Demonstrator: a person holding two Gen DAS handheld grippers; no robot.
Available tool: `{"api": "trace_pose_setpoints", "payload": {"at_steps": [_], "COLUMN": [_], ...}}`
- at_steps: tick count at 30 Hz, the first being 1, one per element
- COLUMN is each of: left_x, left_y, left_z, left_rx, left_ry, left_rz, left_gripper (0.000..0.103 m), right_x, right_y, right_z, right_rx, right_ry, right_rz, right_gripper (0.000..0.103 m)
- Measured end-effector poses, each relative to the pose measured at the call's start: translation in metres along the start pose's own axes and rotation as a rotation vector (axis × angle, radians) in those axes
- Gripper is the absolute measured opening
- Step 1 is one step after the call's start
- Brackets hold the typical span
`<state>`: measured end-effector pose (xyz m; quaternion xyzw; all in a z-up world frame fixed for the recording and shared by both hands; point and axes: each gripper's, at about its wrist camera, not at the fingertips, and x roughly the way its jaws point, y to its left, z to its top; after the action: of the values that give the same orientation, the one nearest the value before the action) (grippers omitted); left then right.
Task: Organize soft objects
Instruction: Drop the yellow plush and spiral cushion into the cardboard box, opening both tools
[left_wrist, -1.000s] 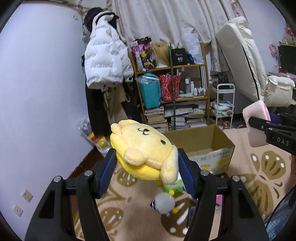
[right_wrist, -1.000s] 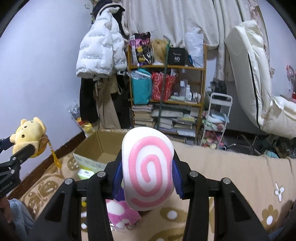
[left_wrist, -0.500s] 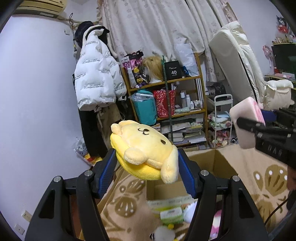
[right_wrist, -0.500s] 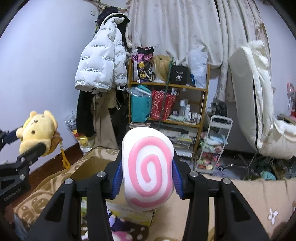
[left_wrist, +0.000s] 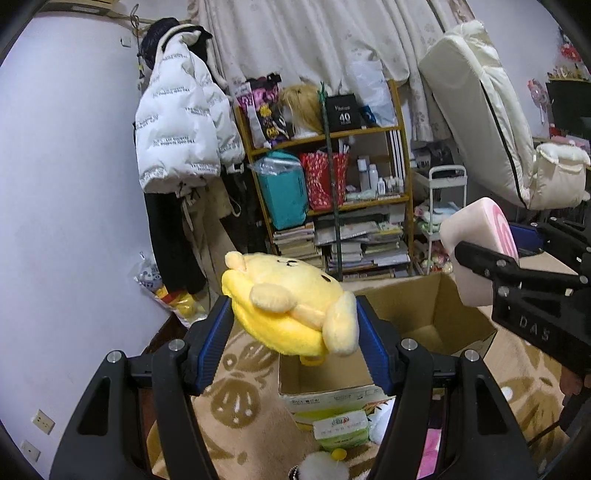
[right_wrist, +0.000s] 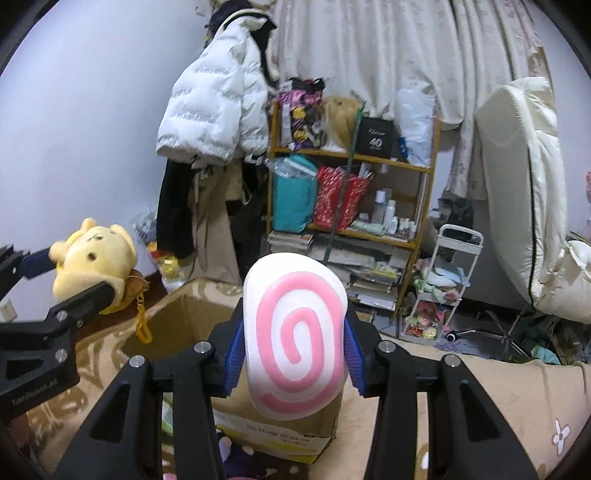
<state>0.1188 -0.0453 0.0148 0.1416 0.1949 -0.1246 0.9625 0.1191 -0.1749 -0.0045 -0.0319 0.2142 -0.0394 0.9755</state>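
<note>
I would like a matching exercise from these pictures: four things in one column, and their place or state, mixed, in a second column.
Things:
1. yellow plush
2. pink swirl cushion
3. cardboard box
4. white jacket

Places or states:
a. hanging by the wall
b. open, on the rug
c. in the left gripper
d. in the right gripper

Pairs: 1-c, 2-d, 3-b, 4-a

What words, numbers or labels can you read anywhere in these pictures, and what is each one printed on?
"40": black box on the shelf's top level, also seen from the right wrist.
"DAS": side of the right tool, as seen in the left wrist view.
White jacket: rows of print, too small to read.
Cardboard box: label too blurred.
Left tool: lettering on its body unreadable.
</note>
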Motion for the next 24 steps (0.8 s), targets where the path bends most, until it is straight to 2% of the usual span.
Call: {"api": "trace_pose_setpoints", "payload": {"at_steps": [2, 8, 17, 21, 24], "left_x": [0.007, 0.028, 0.055, 0.061, 0.061], "left_y": [-0.003, -0.007, -0.006, 0.001, 0.004], "left_z": [-0.003, -0.014, -0.029, -0.031, -0.032], "left_rx": [0.008, 0.002, -0.046, -0.115, -0.115], "left_ry": [0.012, 0.045, 0.137, 0.177, 0.176], "left_rz": [-0.003, -0.017, -0.040, -0.087, -0.124], "left_gripper": [0.065, 0.065, 0.066, 0.066, 0.066], "right_x": [0.005, 0.021, 0.039, 0.039, 0.042], "right_y": [0.000, -0.013, -0.015, -0.015, -0.016], "right_z": [-0.005, -0.023, -0.036, -0.036, -0.037], "right_rx": [-0.004, 0.097, 0.116, 0.126, 0.152], "right_ry": [0.003, 0.033, 0.081, 0.084, 0.101], "right_rz": [0.006, 0.014, 0.026, 0.030, 0.035], "right_gripper": [0.049, 0.049, 0.049, 0.050, 0.050]}}
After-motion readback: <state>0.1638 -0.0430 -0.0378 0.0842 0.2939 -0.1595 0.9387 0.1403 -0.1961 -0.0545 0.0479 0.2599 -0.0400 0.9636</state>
